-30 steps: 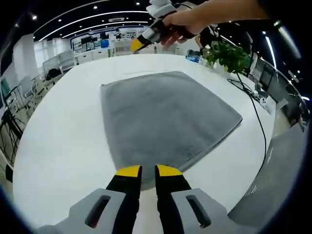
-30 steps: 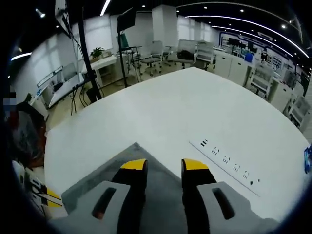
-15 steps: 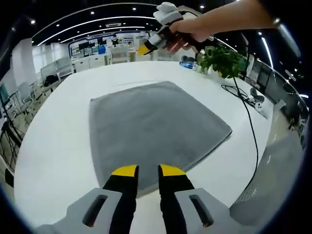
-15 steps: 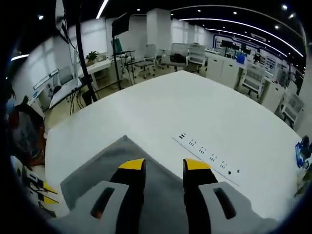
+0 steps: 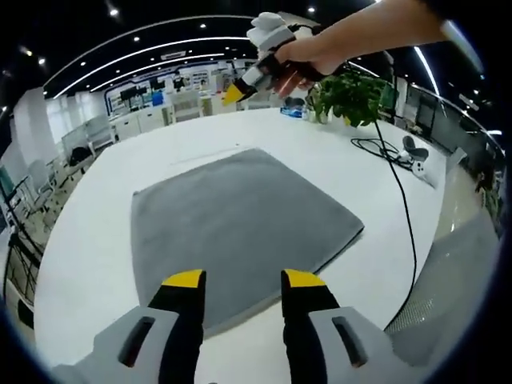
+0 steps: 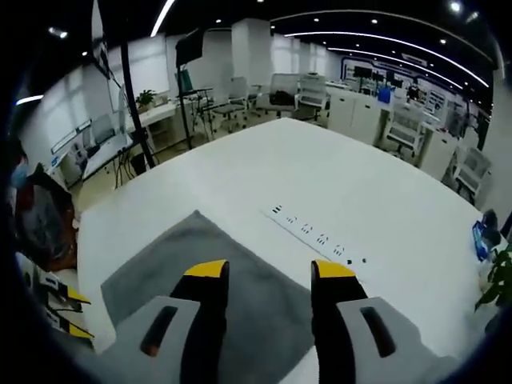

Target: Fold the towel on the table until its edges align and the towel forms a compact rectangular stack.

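Grey towel (image 5: 232, 228) is laid flat on white tabletop (image 5: 88, 240); left tool (image 5: 244, 280) is held wide at its 6 o'clock edge and right tool (image 6: 270, 270) wide over the 12 o'clock edge, apparently for gripping opposite edges.

The left gripper view is looking down across the towel (image 5: 240, 224) from its near edge; the right gripper view is facing back from above the opposite side, sharing towel and table (image 6: 376, 208).
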Tool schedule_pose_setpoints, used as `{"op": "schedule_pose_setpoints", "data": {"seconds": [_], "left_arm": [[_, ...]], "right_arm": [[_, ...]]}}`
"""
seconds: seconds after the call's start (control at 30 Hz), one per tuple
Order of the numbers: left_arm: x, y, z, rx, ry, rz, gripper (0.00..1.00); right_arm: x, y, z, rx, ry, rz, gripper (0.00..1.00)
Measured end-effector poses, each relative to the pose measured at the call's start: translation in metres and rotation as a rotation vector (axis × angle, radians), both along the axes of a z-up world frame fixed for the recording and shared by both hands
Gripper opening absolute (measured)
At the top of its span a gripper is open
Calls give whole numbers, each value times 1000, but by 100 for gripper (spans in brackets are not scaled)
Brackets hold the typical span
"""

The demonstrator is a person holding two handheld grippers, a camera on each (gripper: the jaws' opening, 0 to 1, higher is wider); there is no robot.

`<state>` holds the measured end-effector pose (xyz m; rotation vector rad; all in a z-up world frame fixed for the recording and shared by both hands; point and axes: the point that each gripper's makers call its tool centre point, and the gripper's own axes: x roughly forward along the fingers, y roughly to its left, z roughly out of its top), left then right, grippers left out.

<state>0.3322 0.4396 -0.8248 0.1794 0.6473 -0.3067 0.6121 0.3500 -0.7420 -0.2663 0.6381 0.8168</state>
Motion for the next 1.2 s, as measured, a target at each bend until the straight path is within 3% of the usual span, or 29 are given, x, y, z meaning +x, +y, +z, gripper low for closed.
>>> {"op": "schedule_pose_setpoints", "data": {"seconds": [0.37,0.53,0.8,1.2], "left_arm": [[-4,-24,9,-17,-16,26,53],[-3,-36,10,-24,-21,25,63],[-1,-62,15,-59,-18,30,70],[4,-98,22,-48,-38,-20,78]], "right_arm": [[-7,-26,6,14,1,-6,47],[-11,-36,4,15,10,-3,49],[-14,-54,2,17,18,-4,50],[-16,-79,-7,15,34,-3,48]]}}
